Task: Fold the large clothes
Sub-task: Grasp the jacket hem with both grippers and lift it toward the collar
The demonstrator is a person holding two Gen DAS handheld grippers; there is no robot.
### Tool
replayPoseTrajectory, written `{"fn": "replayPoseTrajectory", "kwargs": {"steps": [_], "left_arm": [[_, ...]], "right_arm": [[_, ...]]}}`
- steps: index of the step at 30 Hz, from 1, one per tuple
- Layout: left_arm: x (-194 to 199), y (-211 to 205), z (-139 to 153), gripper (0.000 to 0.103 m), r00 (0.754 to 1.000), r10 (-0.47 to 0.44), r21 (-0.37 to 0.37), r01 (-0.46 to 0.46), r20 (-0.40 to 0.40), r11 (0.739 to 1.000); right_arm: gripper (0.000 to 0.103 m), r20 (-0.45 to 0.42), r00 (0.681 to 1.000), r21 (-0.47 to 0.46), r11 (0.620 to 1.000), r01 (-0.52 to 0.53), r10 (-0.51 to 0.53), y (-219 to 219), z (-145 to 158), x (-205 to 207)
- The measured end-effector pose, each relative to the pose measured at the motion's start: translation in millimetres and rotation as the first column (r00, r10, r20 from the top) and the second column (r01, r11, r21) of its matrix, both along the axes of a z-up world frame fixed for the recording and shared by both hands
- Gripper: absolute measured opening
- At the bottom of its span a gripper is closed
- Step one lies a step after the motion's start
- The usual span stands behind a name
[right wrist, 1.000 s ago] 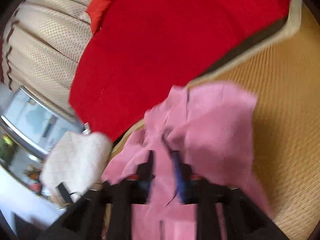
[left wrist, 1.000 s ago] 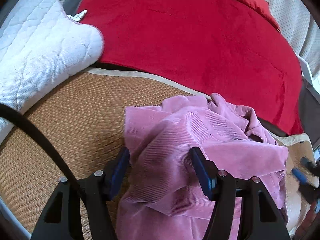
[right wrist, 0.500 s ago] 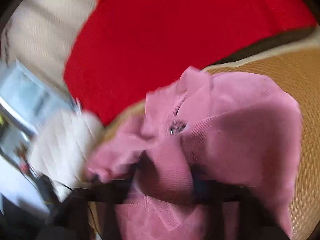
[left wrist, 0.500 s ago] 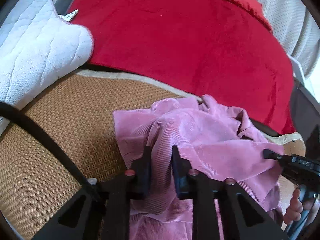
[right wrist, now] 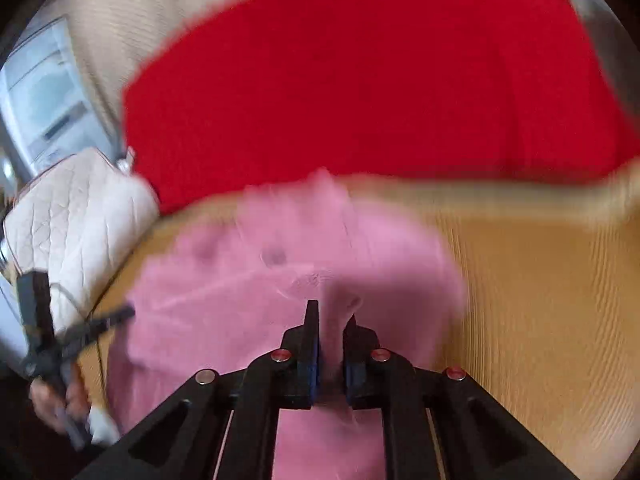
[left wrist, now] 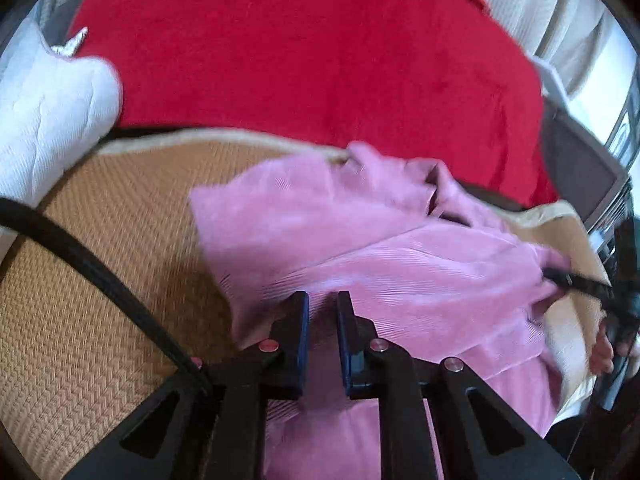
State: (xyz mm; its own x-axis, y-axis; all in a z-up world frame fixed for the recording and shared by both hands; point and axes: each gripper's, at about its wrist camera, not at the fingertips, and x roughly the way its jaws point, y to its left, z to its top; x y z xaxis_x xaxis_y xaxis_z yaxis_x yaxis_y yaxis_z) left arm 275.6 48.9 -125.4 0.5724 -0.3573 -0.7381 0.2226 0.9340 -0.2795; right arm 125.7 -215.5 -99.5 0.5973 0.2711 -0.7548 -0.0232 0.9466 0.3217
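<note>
A: Left side first?
B: White quilted pillow (left wrist: 48, 112) far left, woven mat (left wrist: 100, 300) under it all. Left gripper (left wrist: 322, 300) had its jaws clamped on a fold of the pink garment (left wrist: 400, 248).
A: Garment location?
B: Crumpled on the mat, just in front of the red blanket (left wrist: 300, 52).
A: Right gripper (right wrist: 330, 316)?
B: Jaws pinched together on pink cloth too. Blurry view.

i get bright daylight in both feeds, coming off the window (right wrist: 44, 96) at the left of the right wrist view. that view is smeared with motion blur; the left is softer-edged but readable. fisheye bending and dark corners ring both.
</note>
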Motion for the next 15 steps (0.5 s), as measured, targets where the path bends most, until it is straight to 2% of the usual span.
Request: {"fn": "replayPoseTrajectory", "kwargs": {"steps": [1,4,6,7,8,9,11,12,13,14,15], "left_arm": [[0.3,3.6,-0.7,0.013,1.0,0.011,-0.006,-0.011,-0.009,1.0],[1.9,19.0,0.3,0.013,0.997,0.068,-0.033,-0.069,-0.024,0.997],[2.2,27.0,2.2,0.013,0.994,0.106,-0.059,-0.107,-0.023,0.993],[1.2,31.7,5.0,0.013,0.992,0.125,-0.088,-0.125,-0.011,0.988],[-0.6,34.8,9.2,0.014,0.991,0.136,-0.121,-0.133,0.012,0.984],[-2.3,35.7,13.9,0.015,0.989,0.139,-0.147,-0.131,0.042,0.98],[-3.7,30.8,19.8,0.021,0.987,0.135,-0.16,-0.12,0.089,0.98],[-3.5,25.4,20.0,0.029,0.988,0.122,-0.165,-0.105,0.099,0.981],[-0.4,17.0,18.0,0.032,0.992,0.09,-0.168,-0.073,0.093,0.983],[3.7,13.4,14.8,0.032,0.994,0.068,-0.16,-0.054,0.085,0.986],[6.5,6.1,11.6,0.032,0.996,0.048,-0.137,-0.038,0.074,0.99]], "right_arm": [[0.013,-0.024,1.0,0.034,0.999,0.001,-0.001,-9.4,-7.7,-7.4],[0.016,0.009,0.998,0.102,0.993,0.066,-0.067,-41.2,-7.9,-37.0],[0.026,0.054,0.992,0.145,0.984,0.107,-0.116,-55.5,4.2,-48.2],[0.046,0.077,0.988,0.155,0.98,0.123,-0.136,-59.0,10.2,-49.7],[0.077,0.112,0.981,0.163,0.977,0.138,-0.157,-60.1,18.6,-51.8],[0.085,0.187,0.965,0.184,0.972,0.149,-0.184,-57.0,33.3,-55.1],[0.084,0.297,0.934,0.191,0.971,0.145,-0.198,-49.7,50.3,-53.4],[0.083,0.303,0.934,0.177,0.974,0.139,-0.188,-38.8,54.0,-44.8],[0.08,0.299,0.939,0.165,0.979,0.122,-0.168,-32.1,57.4,-36.2],[0.07,0.295,0.946,0.134,0.986,0.099,-0.135,-21.3,58.3,-25.1],[0.065,0.289,0.951,0.083,0.993,0.089,-0.11,-11.2,58.1,-15.9]]}}
